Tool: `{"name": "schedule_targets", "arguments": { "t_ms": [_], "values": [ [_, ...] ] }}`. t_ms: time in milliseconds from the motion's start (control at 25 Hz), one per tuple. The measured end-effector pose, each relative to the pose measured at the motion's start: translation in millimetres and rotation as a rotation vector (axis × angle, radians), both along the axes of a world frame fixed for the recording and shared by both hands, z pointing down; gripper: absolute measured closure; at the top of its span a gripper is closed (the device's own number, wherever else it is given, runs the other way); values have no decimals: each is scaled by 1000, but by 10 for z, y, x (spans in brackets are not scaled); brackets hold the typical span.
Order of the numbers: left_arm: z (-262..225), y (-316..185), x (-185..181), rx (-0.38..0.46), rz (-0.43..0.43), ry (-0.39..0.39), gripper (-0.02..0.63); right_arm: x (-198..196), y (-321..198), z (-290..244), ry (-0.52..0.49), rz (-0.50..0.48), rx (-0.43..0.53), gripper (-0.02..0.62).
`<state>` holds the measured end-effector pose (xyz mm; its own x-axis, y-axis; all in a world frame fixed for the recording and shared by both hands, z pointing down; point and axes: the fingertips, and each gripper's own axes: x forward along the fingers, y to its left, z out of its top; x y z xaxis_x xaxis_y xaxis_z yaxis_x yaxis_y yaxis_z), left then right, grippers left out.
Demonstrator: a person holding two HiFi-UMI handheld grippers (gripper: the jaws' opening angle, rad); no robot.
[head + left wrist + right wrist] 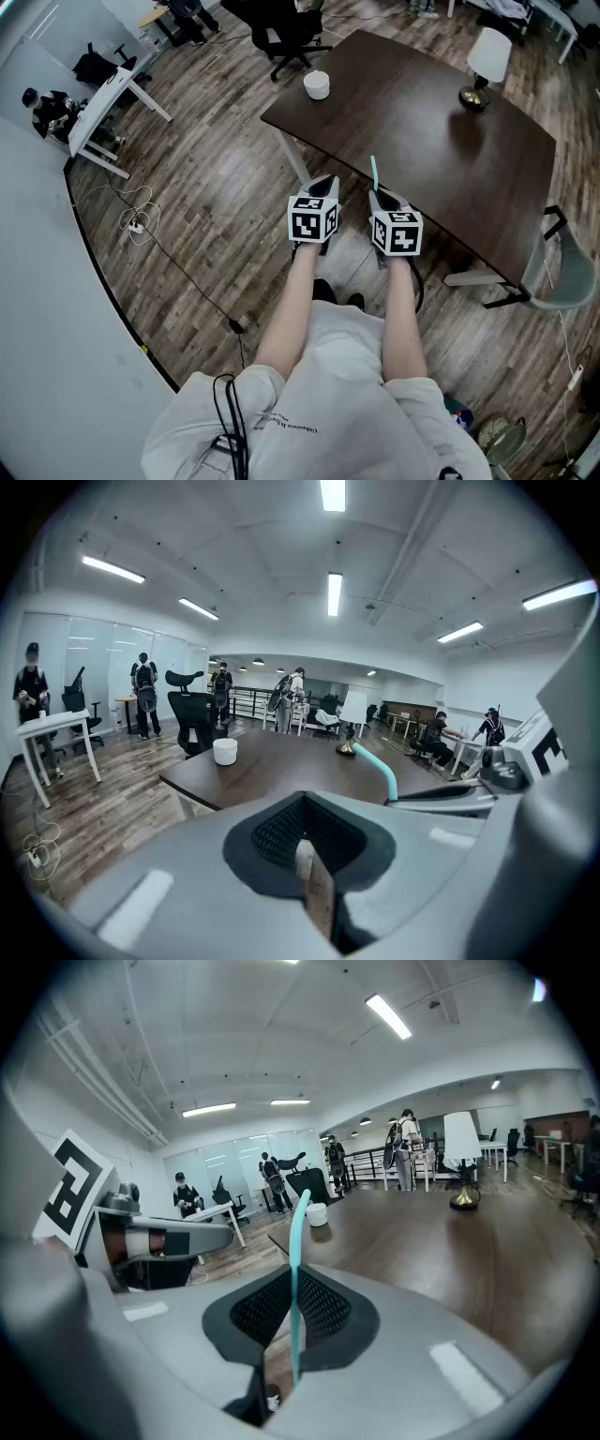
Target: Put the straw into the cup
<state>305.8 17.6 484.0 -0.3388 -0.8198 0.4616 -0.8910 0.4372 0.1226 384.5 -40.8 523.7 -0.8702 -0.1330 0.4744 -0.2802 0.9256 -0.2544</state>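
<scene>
The fingers (323,1312) of the right gripper (292,1309) are clenched on a teal straw (298,1241). It is pinched low on its length, so most of it stands up and forward past the fingertips. A grip that low can be judged to leave a long free end for lowering into the cup's mouth. In the left gripper view, the bent top of the straw is seen leaning toward the left.

The fingers of the left gripper (305,841) are drawn together with nothing between them. This gripper is carried just beside the right one, apparently idle and kept free to steady the cup if needed.

Both grippers are held close in front of the person, over the wooden floor and short of the near edge of the dark bench (422,141). The white cup (317,84) stands upright near the bench's far left corner, well apart from the straw's tip, with open bench around it. A lamp (486,66) stands at the far right, clear of the likely path. The straw is judged not yet brought to the cup, so a forward reach is called for.
</scene>
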Motion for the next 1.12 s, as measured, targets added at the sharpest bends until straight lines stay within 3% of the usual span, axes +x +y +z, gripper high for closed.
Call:
{"name": "schedule_targets", "arguments": {
  "t_ms": [240,640,920,1120],
  "values": [
    [225,280,-170,19,-38,57,606,-107,234,96,-4,-33,-14,552],
    [114,207,-743,77,39,100,606,-541,229,170,20,38,-45,552],
    [68,110,-1141,71,190,100,604,-1126,170,163,21,53,-68,551],
    [103,166,-1436,28,241,91,604,-1466,66,135,0,91,-74,549]
  ]
}}
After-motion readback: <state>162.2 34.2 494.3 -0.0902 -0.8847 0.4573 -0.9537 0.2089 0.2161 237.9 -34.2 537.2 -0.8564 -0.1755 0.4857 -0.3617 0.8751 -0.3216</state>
